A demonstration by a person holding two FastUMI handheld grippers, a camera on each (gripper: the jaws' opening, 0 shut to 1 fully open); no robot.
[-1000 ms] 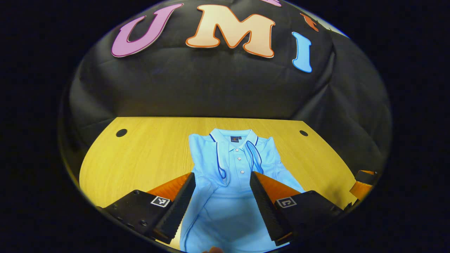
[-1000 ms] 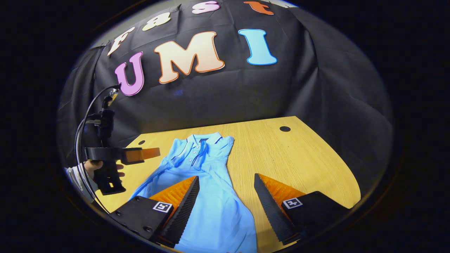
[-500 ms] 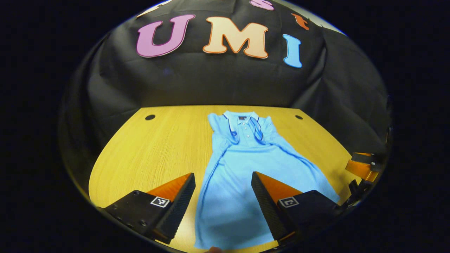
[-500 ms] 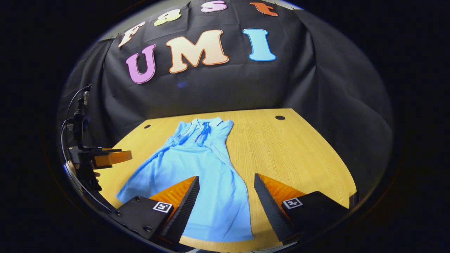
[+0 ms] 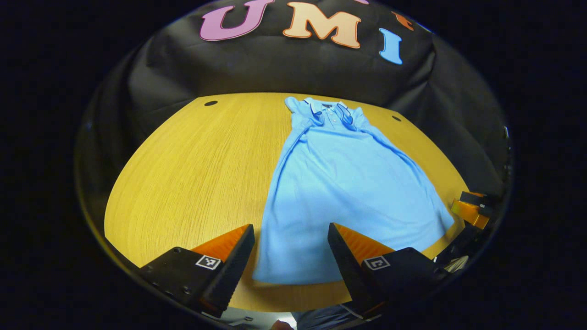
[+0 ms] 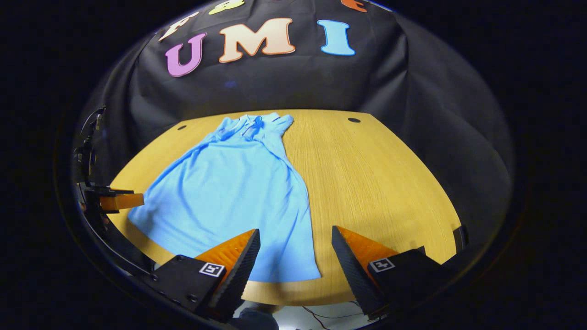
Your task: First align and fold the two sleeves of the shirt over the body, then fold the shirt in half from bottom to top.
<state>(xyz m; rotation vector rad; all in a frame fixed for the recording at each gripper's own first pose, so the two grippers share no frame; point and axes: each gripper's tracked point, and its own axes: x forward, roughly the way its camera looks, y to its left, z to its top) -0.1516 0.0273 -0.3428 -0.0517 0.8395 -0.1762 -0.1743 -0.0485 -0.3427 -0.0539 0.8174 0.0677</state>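
Observation:
A light blue polo shirt [image 5: 348,183] lies flat on the wooden table [image 5: 192,169], collar at the far end, both sleeves folded in over the chest. In the right gripper view the same shirt [image 6: 229,188] spreads from the collar down to a hem near the table's front edge. My left gripper [image 5: 290,250] is open above the hem's left corner, holding nothing. My right gripper [image 6: 296,254] is open above the hem's right corner, also with nothing between its fingers. The left gripper [image 6: 114,200] shows at the left of the right gripper view, the right gripper [image 5: 470,208] at the right of the left gripper view.
The table has small round holes near its far corners [image 5: 211,103] [image 6: 354,120]. Black cloth walls stand behind and beside the table. Bare wood [image 6: 376,183] lies to the right of the shirt and more [image 5: 183,183] to its left. The table's front edge runs just below both grippers.
Both grippers have drawn back from the shirt's chest toward the table's front edge and risen, still open. The whole shirt and its hem have come into sight.

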